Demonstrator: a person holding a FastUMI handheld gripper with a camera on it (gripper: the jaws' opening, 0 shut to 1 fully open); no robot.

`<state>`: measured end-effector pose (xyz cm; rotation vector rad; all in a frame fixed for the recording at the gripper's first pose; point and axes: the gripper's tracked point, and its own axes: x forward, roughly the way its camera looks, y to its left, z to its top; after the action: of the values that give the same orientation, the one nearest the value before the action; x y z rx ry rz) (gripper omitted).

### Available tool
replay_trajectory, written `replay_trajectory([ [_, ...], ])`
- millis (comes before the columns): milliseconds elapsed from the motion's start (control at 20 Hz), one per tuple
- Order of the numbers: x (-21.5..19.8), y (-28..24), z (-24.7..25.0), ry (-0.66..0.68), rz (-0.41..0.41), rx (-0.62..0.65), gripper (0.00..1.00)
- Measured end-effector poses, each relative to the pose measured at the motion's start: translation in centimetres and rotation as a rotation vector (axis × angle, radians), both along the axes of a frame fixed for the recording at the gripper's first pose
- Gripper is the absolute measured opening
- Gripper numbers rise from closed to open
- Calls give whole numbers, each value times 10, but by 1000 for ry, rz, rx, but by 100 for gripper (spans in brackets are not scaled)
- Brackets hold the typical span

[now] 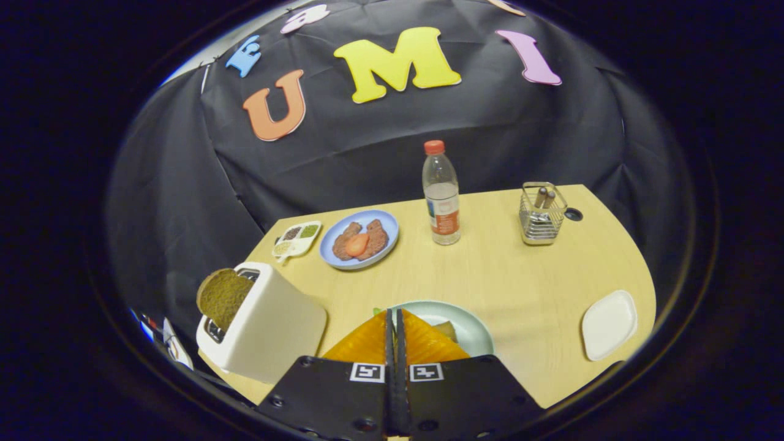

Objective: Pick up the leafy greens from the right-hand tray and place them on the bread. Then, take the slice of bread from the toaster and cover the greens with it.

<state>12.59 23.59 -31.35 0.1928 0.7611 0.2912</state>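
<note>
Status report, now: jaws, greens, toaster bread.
Gripper jaws nearly closed over the green plate; a bit of greens at the tips, grip unclear. Bread up in toaster. White tray bare. Nothing blocking.

We're looking at a staged booth, not a real kitchen: black cloth wall (392, 141) at 12 o'clock, one wooden table (490, 269) with a toaster (263, 324) at 8 o'clock.

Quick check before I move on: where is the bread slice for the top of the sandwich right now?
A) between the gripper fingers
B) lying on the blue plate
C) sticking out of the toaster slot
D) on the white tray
C: the brown bread slice stands up out of the white toaster beside the closed gripper.
</note>
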Motion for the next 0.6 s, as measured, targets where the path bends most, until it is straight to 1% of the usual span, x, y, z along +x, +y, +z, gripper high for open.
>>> replay_trajectory([
  [100,4,-10,-12,10,2,-14,2],
  [150,4,-17,-13,12,0,-21,5],
  [200,4,-22,-16,12,-5,-33,18],
  [250,4,-27,-18,14,-10,-36,17],
  [400,5,-42,-8,-22,-33,-55,60],
  [500,7,-52,9,-88,-47,-83,88],
  [550,9,-57,19,-123,-54,-106,93],
  [600,8,-62,31,-158,-58,-126,95],
])
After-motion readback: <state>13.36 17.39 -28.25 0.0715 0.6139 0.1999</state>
